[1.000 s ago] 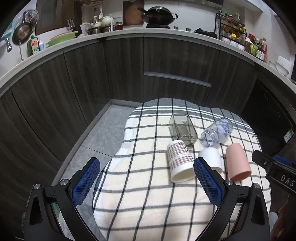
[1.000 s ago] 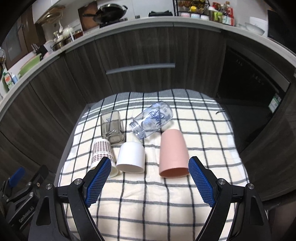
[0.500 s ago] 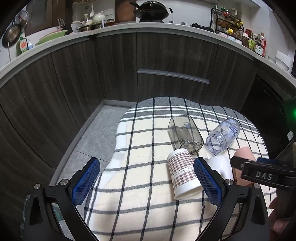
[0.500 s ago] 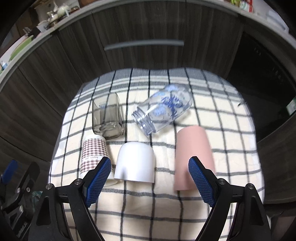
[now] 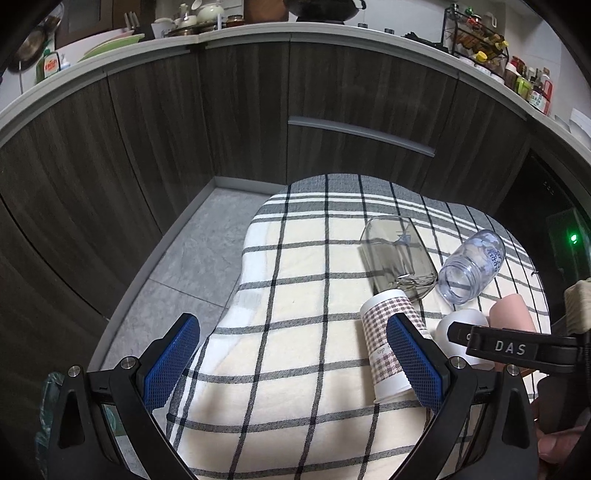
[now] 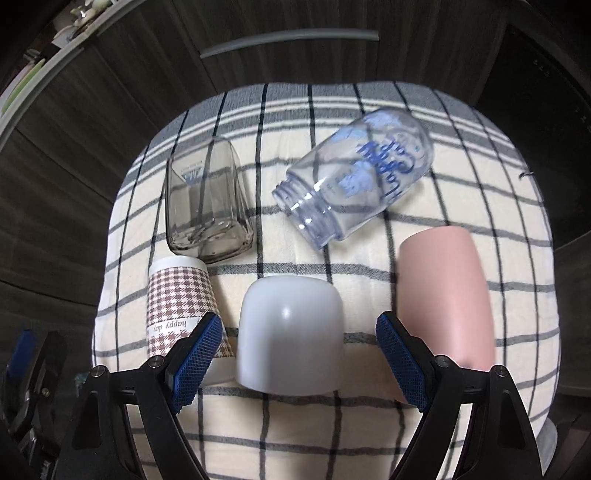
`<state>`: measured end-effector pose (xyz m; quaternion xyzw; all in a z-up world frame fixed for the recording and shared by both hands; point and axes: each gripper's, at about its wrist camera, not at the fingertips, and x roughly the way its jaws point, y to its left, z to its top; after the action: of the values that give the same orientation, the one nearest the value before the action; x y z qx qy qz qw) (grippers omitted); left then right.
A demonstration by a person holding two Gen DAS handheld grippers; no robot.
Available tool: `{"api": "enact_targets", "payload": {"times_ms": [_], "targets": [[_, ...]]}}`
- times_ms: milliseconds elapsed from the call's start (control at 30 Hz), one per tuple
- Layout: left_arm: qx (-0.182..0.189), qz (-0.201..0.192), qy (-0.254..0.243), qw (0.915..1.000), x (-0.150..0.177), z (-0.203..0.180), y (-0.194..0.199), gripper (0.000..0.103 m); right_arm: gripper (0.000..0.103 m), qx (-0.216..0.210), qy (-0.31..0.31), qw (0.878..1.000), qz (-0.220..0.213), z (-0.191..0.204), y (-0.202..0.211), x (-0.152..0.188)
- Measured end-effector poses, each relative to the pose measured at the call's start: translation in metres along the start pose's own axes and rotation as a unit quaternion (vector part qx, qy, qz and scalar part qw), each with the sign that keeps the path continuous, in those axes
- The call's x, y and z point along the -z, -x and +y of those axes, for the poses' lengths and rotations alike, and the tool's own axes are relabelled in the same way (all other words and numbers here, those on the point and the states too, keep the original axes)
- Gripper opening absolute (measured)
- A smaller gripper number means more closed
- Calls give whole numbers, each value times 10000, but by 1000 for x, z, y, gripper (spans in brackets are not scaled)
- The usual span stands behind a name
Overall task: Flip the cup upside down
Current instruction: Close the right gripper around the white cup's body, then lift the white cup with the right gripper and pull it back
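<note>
Several cups lie on their sides on a checked cloth (image 6: 295,424). A white cup (image 6: 290,336) lies in the middle, with its mouth toward me. My right gripper (image 6: 299,360) is open, its blue pads either side of the white cup, close above it. A houndstooth paper cup (image 6: 177,302) lies to its left and a pink cup (image 6: 445,291) to its right. My left gripper (image 5: 291,363) is open and empty above the cloth, left of the paper cup (image 5: 384,332). The white cup (image 5: 460,323) is partly hidden there by the right gripper's arm.
A smoky square glass (image 6: 205,206) and a clear bottle with blue lettering (image 6: 354,177) lie behind the cups. The cloth-covered table stands before dark wood cabinets (image 5: 240,122). Grey floor (image 5: 188,266) lies to the left. A cluttered counter (image 5: 221,29) runs along the back.
My right gripper has moved forward and down onto the white cup, which now sits between its pads. My left gripper has shifted slightly closer to the table.
</note>
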<state>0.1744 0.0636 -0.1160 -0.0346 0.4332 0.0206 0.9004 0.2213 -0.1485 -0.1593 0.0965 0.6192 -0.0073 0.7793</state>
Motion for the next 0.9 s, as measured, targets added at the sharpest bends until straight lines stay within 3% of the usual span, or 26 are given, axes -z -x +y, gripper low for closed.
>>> {"api": "enact_targets", "payload": {"times_ms": [167,200,233,667,900], "targets": [[-6,34,82,10000,1,4,-1,103,82,-95,-149,9996,239,-3,-16,1],[-10,42,90,10000,1,5,-1,103,79,-115,-139,9997,183,-3,-14,1],[-15,50,98,9999,1,5,-1,103,68,-269,-158,9993,189,-3,-14,1],[146,-101,48,9998,3,3,33,103,67,-528,-93,9983,-211,-6,33,16],[315,-149,-15,9994,18,1,67,103,67,-675,87,9975,-181,-8,66,59]]}}
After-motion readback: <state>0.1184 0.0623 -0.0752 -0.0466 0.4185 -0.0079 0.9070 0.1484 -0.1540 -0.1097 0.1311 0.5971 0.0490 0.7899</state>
